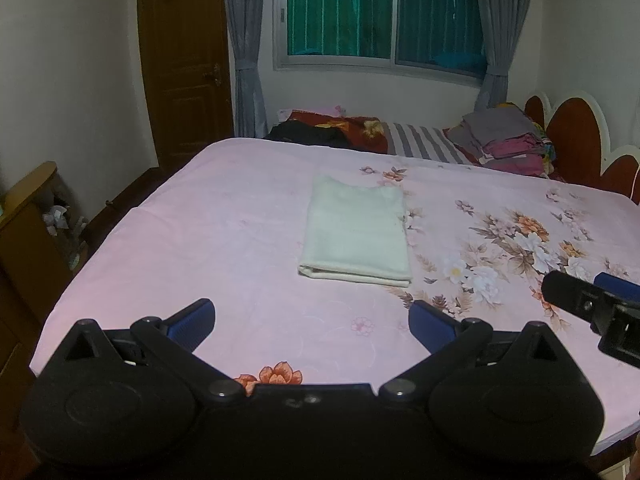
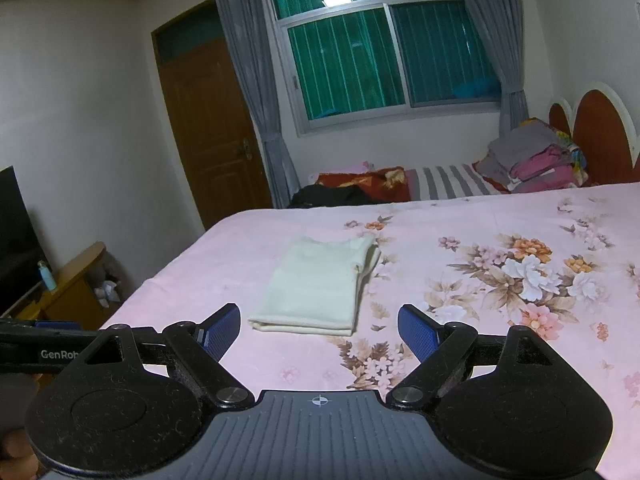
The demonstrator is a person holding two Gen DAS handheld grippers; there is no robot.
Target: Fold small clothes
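Observation:
A pale cream garment [image 1: 356, 232] lies folded into a neat rectangle on the pink floral bedsheet [image 1: 224, 216]; the right wrist view shows the same garment [image 2: 316, 288] flat on the bedsheet [image 2: 460, 216]. My left gripper [image 1: 312, 320] hovers over the near part of the bed, short of the garment, open with nothing between its blue pads. My right gripper [image 2: 319, 330] is also open and empty, just short of the garment's near folded edge. In the left wrist view, the right gripper's fingers [image 1: 576, 292] enter from the right edge.
A stack of folded clothes [image 1: 508, 136] and striped bedding [image 1: 424, 142] lie at the far side by the red headboard [image 1: 576, 132]. A dark garment [image 1: 308, 132] lies at the far edge. A wooden cabinet [image 1: 28, 232] stands to the left, with a door [image 1: 184, 64] behind.

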